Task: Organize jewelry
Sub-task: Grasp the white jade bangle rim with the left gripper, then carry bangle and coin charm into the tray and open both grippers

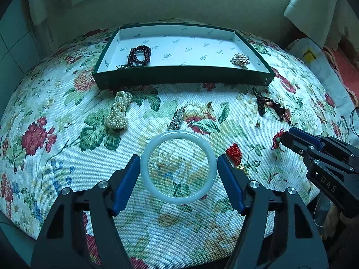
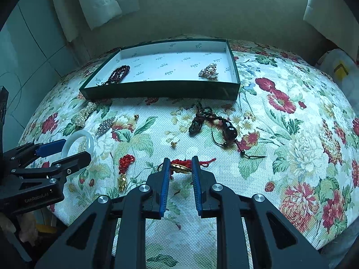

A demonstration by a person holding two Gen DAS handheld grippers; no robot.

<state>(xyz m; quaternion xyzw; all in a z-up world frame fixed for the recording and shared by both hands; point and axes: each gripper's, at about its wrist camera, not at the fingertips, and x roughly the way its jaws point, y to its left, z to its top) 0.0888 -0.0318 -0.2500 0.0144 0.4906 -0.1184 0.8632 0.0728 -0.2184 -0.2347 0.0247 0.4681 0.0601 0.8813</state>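
Jewelry lies scattered across a flowered cloth (image 1: pixel 67 157), and I hold a claw in each hand. My left claw (image 1: pixel 178 168) points down at a pale, milky bangle (image 1: pixel 178 134) lying flat on the cloth near me. Its two blue pads (image 1: pixel 126 180) stand on either side of the ring, right against its outer edge; I cannot tell whether they press on it yet. The bangle looks stiff, smooth and probably slippery, likely stone or glass, so I judge it brittle. Squeezing across its full width, as the pads now sit, seems the surest hold, with a gentle lift.

My right claw (image 2: pixel 180 168) is nearly closed around a red knotted cord with a gold charm (image 2: pixel 181 168). The charm sits between the pads, which seem to touch it, though a firm grip is not certain. This piece is soft and light and will dangle.

Farther out, a second red tassel with a gold charm (image 2: pixel 124 168) lies between the two claws. Beyond the bangle are a bundle of pearls (image 1: pixel 117 109) to the left, a small silver clip (image 1: pixel 177 117) and a dark cord with a black bead (image 2: pixel 228 130) to the right.

At the far side sits a shallow green tray (image 1: pixel 184 75) with a white lining. It already holds dark red beads (image 1: pixel 139 56) on the left and a sparkling brooch (image 1: pixel 240 60) on the right.
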